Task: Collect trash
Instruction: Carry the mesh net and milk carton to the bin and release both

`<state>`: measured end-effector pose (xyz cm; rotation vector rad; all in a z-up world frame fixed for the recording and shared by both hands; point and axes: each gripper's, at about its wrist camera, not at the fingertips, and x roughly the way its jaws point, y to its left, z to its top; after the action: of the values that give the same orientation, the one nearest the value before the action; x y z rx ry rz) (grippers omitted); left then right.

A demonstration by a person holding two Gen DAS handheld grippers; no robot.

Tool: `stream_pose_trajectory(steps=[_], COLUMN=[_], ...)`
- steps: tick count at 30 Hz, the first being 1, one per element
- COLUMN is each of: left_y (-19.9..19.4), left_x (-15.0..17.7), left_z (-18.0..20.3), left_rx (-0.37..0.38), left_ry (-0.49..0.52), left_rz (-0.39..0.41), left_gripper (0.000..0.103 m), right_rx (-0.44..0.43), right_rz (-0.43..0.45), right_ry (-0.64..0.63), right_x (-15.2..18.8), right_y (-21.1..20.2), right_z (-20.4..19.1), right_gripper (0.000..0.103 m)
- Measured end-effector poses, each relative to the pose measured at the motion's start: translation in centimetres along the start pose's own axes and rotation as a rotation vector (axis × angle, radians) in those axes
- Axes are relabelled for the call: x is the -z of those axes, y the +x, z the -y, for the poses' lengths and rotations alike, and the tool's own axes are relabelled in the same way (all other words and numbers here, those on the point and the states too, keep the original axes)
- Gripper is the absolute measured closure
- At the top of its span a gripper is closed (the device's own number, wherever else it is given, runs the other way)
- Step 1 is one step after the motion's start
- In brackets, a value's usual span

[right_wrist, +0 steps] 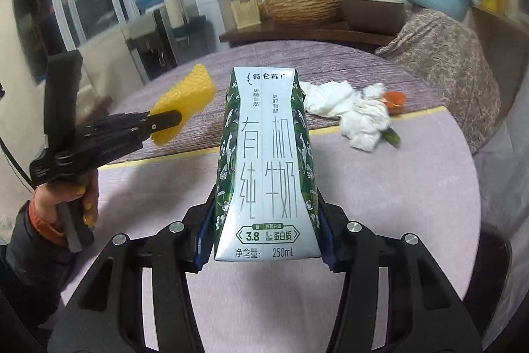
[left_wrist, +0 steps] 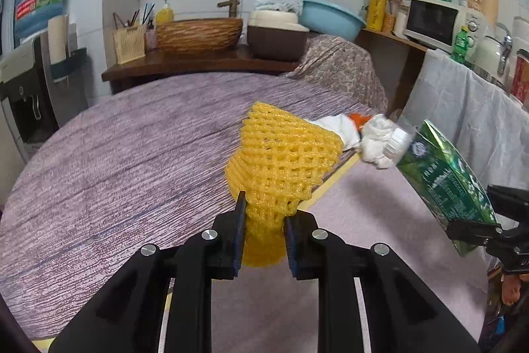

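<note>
My left gripper (left_wrist: 264, 220) is shut on a yellow foam fruit net (left_wrist: 284, 161) and holds it above the table; the net also shows in the right wrist view (right_wrist: 185, 95), pinched by the left gripper (right_wrist: 165, 121). My right gripper (right_wrist: 264, 240) is shut on a green and white 250 mL milk carton (right_wrist: 266, 161), held upright above the pink mat; the carton shows at the right of the left wrist view (left_wrist: 443, 181), with the right gripper (left_wrist: 476, 230) at its lower end. Crumpled white tissues (right_wrist: 357, 118) with an orange scrap (right_wrist: 393, 98) lie on the table.
A round table with a purple cloth (left_wrist: 132, 154) and a pink mat (right_wrist: 396, 194). Behind it stand a wooden counter (left_wrist: 198, 62) with a woven basket (left_wrist: 198, 33), a brown pot (left_wrist: 277, 42), a water dispenser (left_wrist: 26, 81) and a microwave (left_wrist: 436, 22).
</note>
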<state>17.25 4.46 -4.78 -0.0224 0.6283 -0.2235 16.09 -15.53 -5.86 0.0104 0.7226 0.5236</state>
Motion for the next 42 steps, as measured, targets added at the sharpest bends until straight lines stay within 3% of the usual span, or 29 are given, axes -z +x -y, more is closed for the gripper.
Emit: stream_pose_trajectory(steps=[4, 9, 19, 24, 29, 34, 38, 40, 42], left_y=[-1.7, -2.5, 0.0, 2.9, 6.1, 9.7, 11.5, 12.1, 12.3], left_x=[-1.1, -2.1, -2.3, -1.6, -0.5, 1.4, 2.5, 2.9, 2.9], left_z=[3.3, 8.3, 21.2, 28.1, 33.8, 39.0, 40.6, 41.0, 40.7], left_rx=[0.056, 0.144, 0.353, 0.465, 0.529, 0.533, 0.522, 0.509, 0.492], left_ry=[0.041, 0.099, 0.221, 0.259, 0.290, 0.337, 0.345, 0.353, 0.350], left_rz=[0.022, 0.035, -0.015, -0.105, -0.203, -0.296, -0.342, -0.348, -0.339], left_gripper=[0.082, 0.082, 0.082, 0.082, 0.082, 0.081, 0.067, 0.045, 0.036], right_rx=[0.019, 0.103, 0.311, 0.457, 0.542, 0.603, 0.641, 0.641, 0.638], right_rz=[0.072, 0.149, 0.229, 0.242, 0.243, 0.234, 0.210, 0.196, 0.178], right_ry=[0.057, 0.115, 0.275, 0.331, 0.385, 0.421, 0.437, 0.452, 0.464], right_x=[1.8, 4.1, 9.9, 12.5, 14.2, 15.4, 16.5, 17.0, 17.4], right_y=[-3.5, -7.4, -14.3, -16.9, -18.5, -19.3, -19.2, -18.8, -18.2], right_z=[1.8, 4.6, 12.9, 17.2, 20.6, 23.1, 24.7, 25.4, 26.0], right_gripper=[0.052, 0.052, 0.052, 0.052, 0.052, 0.052, 0.052, 0.052, 0.052])
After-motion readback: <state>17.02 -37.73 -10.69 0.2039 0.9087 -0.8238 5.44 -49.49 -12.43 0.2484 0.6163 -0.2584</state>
